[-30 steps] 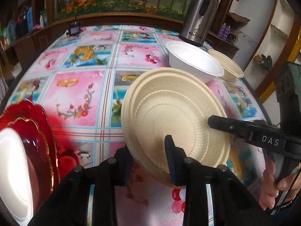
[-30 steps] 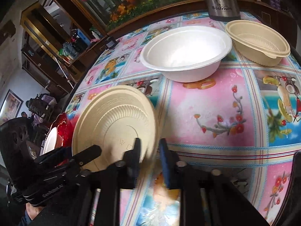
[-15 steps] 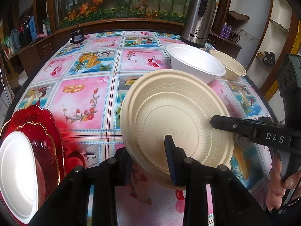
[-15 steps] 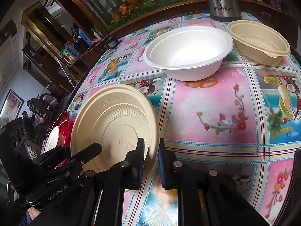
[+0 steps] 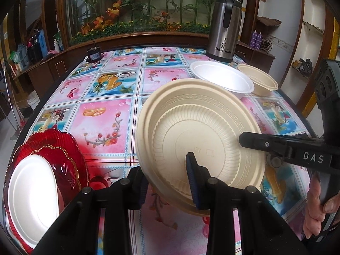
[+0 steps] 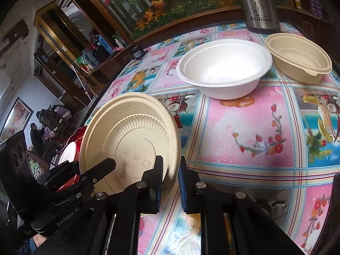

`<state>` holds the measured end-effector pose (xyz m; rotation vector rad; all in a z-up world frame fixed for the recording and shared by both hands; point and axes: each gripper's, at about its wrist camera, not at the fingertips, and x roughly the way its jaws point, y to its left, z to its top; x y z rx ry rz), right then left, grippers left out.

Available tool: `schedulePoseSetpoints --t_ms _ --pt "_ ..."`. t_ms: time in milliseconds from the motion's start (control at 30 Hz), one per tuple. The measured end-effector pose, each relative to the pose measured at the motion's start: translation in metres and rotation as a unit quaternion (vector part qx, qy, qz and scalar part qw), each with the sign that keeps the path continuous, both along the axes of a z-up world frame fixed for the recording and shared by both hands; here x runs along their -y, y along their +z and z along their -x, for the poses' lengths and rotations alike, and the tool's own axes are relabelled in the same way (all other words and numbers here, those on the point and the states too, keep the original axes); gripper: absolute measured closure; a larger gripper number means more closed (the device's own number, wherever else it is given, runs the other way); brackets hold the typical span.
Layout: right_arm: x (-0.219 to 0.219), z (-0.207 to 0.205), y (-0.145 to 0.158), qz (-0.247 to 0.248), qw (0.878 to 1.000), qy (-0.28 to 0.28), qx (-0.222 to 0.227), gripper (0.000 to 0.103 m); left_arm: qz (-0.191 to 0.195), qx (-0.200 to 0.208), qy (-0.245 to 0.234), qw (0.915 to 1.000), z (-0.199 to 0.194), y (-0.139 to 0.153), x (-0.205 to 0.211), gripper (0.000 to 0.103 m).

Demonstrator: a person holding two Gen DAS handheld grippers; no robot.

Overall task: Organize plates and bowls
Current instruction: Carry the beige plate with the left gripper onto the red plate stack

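Plate (image 5: 199, 131), beige, ribbed, tilted upright

Beige plate rises and tips more upright

Over the last second the beige plate (image 5: 197, 131), held at its near rim by the left hand-held gripper (image 5: 167, 178), has come up off the patterned desk (image 5: 102, 114) and tilted, so its ribbed underside now faces the cameras more squarely. The right hand-held gripper (image 6: 169, 178) has narrowed its jaws onto the plate's (image 6: 129, 140) edge, where a second ago a wider gap showed. In the left wrist view the red scalloped plate (image 5: 70, 148) with the white dish (image 5: 31, 191) on it has dropped lower in frame.
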<state>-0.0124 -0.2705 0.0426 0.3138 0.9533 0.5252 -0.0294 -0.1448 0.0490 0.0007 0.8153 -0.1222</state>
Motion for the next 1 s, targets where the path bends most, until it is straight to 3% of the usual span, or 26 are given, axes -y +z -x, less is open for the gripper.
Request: schedulePoseSetpoints --t_ms 400,1000 --pt "0.006 0.039 -0.002 -0.005 0.999 -0.04 0.004 0.087 -0.014 0.01 -0.02 0.9997 0.019 -0.008 0.006 0.072" --pt "-0.015 0.057 0.021 0.021 0.999 -0.038 0.006 0.087 -0.014 0.049 -0.019 0.9985 0.041 0.007 -0.013 0.071"
